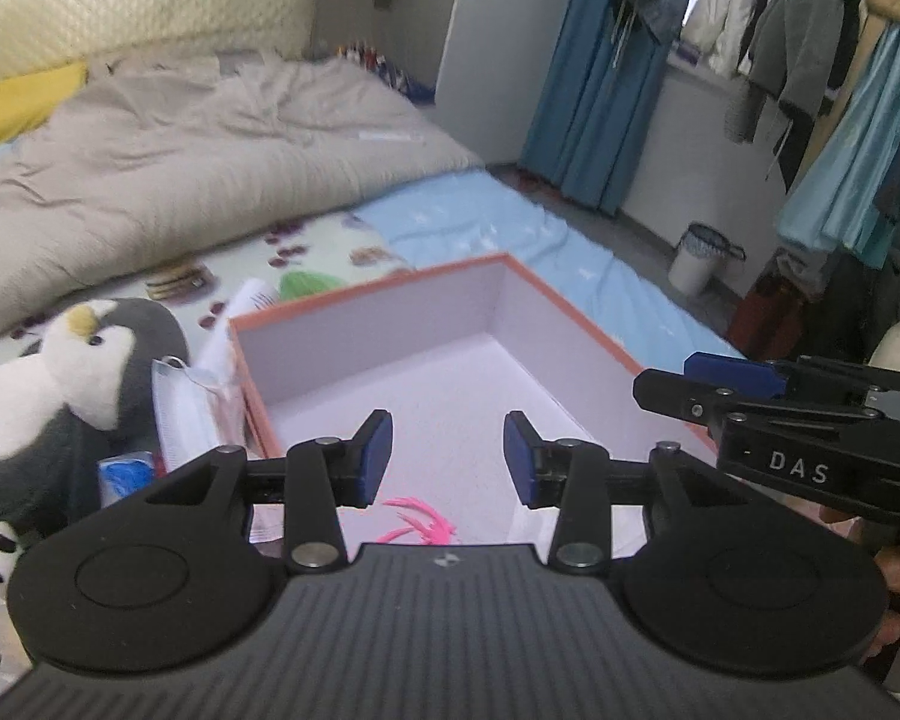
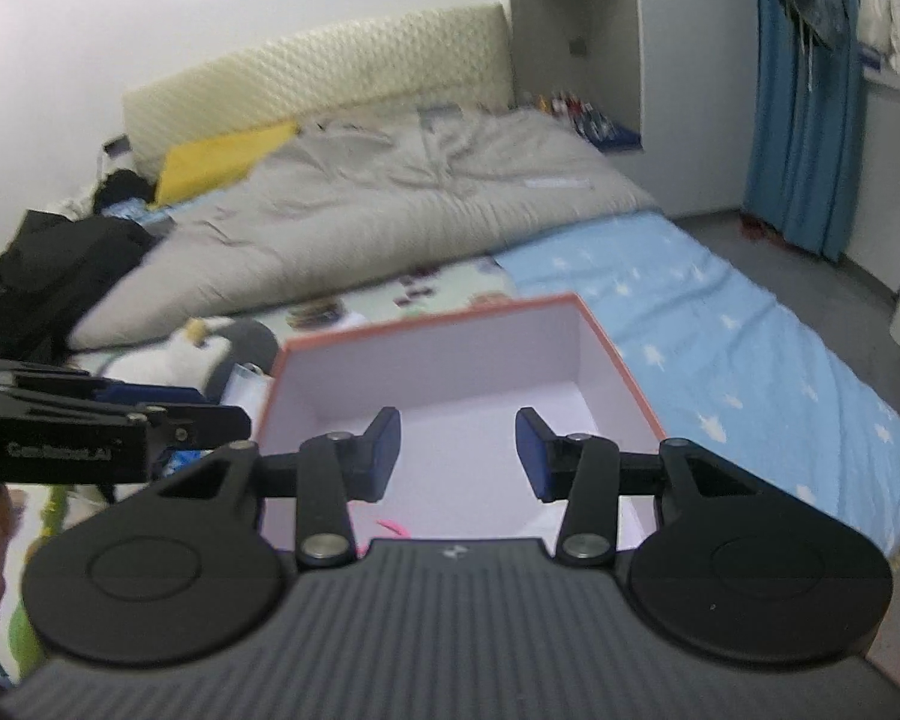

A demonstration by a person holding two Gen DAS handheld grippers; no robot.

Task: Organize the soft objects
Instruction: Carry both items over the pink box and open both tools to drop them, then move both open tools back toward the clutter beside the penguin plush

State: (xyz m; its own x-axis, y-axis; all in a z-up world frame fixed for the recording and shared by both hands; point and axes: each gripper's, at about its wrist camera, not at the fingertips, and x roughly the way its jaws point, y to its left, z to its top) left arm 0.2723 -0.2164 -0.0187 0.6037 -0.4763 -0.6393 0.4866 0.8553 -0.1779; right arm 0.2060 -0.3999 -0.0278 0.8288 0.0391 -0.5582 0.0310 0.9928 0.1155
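An open orange-rimmed box (image 1: 576, 315) with a pale lilac inside lies on the bed; it also shows in the right wrist view (image 2: 624, 372). A pink spiky soft object (image 1: 423, 519) lies inside near its front; a sliver of it shows in the right wrist view (image 2: 390, 527). A plush penguin (image 1: 60, 384) sits left of the box, next to packets (image 1: 186, 414). My left gripper (image 1: 447, 456) is open and empty above the box. My right gripper (image 2: 457, 453) is open and empty above the box; it appears from the side in the left wrist view (image 1: 750, 384).
A grey duvet (image 1: 180, 168) covers the far bed, with a yellow pillow (image 2: 222, 159) and black clothing (image 2: 48, 276) beside it. A light blue sheet (image 2: 720, 330) lies right of the box. A white bin (image 1: 702, 258), blue curtain (image 1: 594, 72) and hanging clothes (image 1: 810, 48) stand at the right.
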